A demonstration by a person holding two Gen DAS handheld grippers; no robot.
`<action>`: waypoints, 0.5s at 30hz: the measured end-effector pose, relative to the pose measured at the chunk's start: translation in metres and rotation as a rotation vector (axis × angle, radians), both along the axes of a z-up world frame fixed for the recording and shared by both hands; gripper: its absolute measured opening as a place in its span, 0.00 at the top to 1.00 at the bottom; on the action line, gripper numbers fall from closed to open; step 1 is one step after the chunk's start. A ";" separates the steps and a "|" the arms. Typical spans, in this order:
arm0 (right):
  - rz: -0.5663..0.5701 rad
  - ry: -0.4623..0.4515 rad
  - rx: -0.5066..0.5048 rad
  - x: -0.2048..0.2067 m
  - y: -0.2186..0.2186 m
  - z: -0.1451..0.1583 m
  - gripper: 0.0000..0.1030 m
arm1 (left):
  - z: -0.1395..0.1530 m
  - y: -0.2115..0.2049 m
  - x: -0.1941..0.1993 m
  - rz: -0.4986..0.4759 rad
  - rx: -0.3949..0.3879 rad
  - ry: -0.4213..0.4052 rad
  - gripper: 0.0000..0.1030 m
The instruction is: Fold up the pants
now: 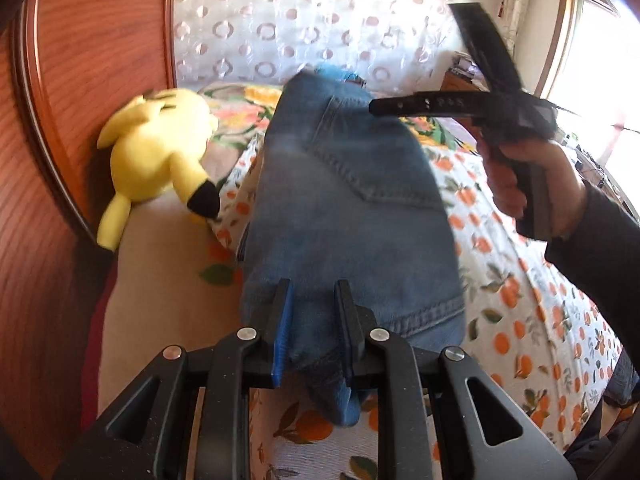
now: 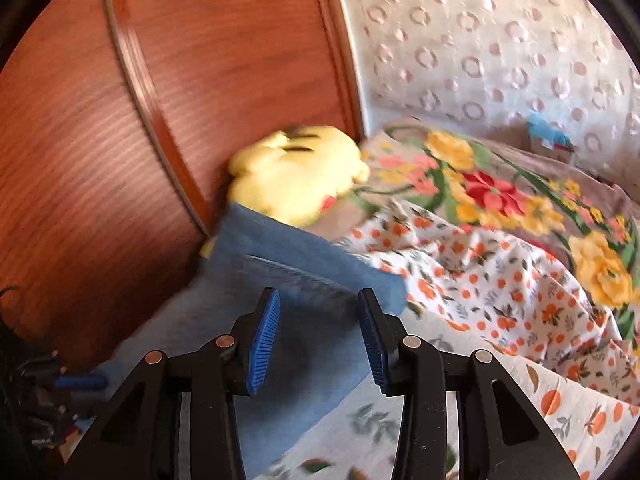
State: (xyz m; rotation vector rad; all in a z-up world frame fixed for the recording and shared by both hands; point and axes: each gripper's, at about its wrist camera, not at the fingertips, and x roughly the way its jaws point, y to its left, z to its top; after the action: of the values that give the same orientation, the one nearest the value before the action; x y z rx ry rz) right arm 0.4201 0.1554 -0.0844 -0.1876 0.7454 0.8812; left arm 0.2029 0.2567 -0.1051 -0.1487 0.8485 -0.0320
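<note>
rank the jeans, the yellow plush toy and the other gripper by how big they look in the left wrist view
1. jeans
2. yellow plush toy
3. right gripper, though its nearness to the camera is unclear, so ranks two and three are unsure

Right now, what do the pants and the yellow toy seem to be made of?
Pants: blue denim, likely cotton; matte, faded, with stitched seams and a hem visible.
Yellow toy: soft plush fabric, probably stuffed; fuzzy matte surface, rounded limp shape with a black ear tip.

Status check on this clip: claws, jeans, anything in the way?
Left claw open, denim between its pads. Right claw open, over the cloth. Folded blue denim jeans flat on orange-print bedsheet. Yellow plush toy beside jeans, clear of them.
</note>
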 end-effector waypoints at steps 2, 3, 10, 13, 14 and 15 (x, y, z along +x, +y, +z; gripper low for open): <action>-0.015 0.038 -0.026 0.015 0.008 -0.012 0.59 | -0.003 0.000 -0.003 0.001 -0.005 -0.015 0.79; -0.015 0.068 -0.020 0.021 0.012 -0.013 0.59 | -0.003 0.000 -0.003 0.001 -0.004 -0.017 0.79; -0.035 0.033 0.017 0.008 0.005 -0.005 0.59 | 0.007 -0.001 -0.003 0.016 -0.010 -0.026 0.78; -0.023 0.010 0.041 -0.010 -0.012 0.003 0.59 | 0.025 -0.002 0.000 0.024 0.006 -0.064 0.61; -0.021 0.000 0.043 -0.017 -0.018 0.005 0.59 | 0.032 -0.004 0.004 0.020 0.011 -0.083 0.56; -0.017 -0.006 0.045 -0.021 -0.022 0.003 0.59 | 0.039 -0.006 0.008 0.015 0.011 -0.100 0.48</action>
State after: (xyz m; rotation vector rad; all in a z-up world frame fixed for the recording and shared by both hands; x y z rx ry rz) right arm 0.3994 0.1332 -0.0812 -0.1432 0.7197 0.8798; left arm 0.2109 0.2512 -0.0659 -0.1418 0.7480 -0.0200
